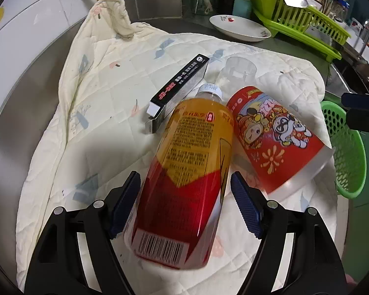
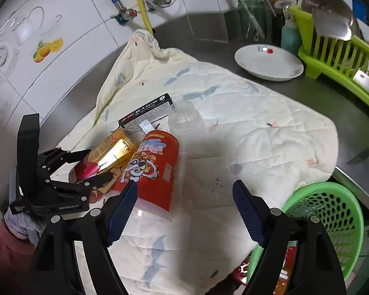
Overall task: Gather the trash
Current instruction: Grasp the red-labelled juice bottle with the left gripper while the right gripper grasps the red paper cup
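Left wrist view, left to right: our left gripper [image 1: 184, 206], jaws spread around the lying bottle [image 1: 184, 172] without clear contact; black box [image 1: 179, 91]; red cup [image 1: 275, 137]; green basket [image 1: 349, 152]. Our right gripper [image 2: 184, 213], jaws spread, holds nothing above the cloth [image 2: 258, 135].

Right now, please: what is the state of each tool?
Left tool: open, its pads on both sides of the bottle, not yet closed on it.
Right tool: open, holding nothing.
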The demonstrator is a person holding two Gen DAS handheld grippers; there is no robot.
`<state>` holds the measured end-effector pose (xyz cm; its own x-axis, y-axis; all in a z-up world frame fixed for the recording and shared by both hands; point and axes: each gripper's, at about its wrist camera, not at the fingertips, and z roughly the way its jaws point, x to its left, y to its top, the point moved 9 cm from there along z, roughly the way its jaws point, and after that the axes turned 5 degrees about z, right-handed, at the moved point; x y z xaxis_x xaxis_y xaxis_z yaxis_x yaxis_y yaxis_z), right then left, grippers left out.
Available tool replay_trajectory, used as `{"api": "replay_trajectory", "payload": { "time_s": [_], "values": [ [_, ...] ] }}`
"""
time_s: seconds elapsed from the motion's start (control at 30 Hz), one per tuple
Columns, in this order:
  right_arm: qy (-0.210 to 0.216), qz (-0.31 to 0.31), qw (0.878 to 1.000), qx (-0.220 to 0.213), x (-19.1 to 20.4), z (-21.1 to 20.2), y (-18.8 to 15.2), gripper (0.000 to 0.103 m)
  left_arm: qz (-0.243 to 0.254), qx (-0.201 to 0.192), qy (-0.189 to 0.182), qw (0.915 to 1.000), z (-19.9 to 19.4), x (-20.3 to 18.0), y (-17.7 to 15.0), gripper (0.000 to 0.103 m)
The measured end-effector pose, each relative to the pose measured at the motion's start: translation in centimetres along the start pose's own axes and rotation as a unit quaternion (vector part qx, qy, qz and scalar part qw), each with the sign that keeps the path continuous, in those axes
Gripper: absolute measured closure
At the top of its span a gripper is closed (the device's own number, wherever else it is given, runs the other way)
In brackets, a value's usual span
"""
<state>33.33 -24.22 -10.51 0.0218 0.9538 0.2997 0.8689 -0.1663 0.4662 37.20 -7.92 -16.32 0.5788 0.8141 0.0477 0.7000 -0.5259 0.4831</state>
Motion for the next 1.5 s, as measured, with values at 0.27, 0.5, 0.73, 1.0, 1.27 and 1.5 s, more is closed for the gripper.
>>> {"api": "replay_trajectory", "payload": {
  "time_s": [0.27, 0.5, 0.73, 1.0, 1.27, 1.5],
  "values": [
    [0.021, 0.02, 0.999, 0.038, 1.5, 2.1, 0.8, 0.026, 0.004, -0.011, 0.005, 0.9999, 0.2, -0.2, 0.1, 0.034],
    [0.036, 0.035, 0.996, 0.069, 2.6, 4.4, 1.0, 0.025, -0.009, -0.018, 0.01, 0.9998, -0.4, 0.6, -0.4, 0.035],
    [0.05, 0.055, 0.992, 0.098, 3.5, 6.6, 0.8, 0.025, -0.026, -0.015, 0.009, 0.9995, -1.2, 1.7, -1.5, 0.035],
    [0.042, 0.068, 0.989, 0.126, 3.6, 9.0, 0.1, 0.024, -0.035, -0.01, 0.019, 0.9992, -2.1, 2.6, -3.2, 0.035],
    [0.047, 0.081, 0.983, 0.159, 3.6, 10.6, -0.8, 0.024, -0.043, -0.005, 0.021, 0.9988, -2.0, 2.7, -4.0, 0.034],
    [0.06, 0.083, 0.981, 0.167, 3.9, 10.8, -1.0, 0.032, -0.048, -0.001, 0.018, 0.9987, -1.8, 2.8, -3.9, 0.033]
  ]
}}
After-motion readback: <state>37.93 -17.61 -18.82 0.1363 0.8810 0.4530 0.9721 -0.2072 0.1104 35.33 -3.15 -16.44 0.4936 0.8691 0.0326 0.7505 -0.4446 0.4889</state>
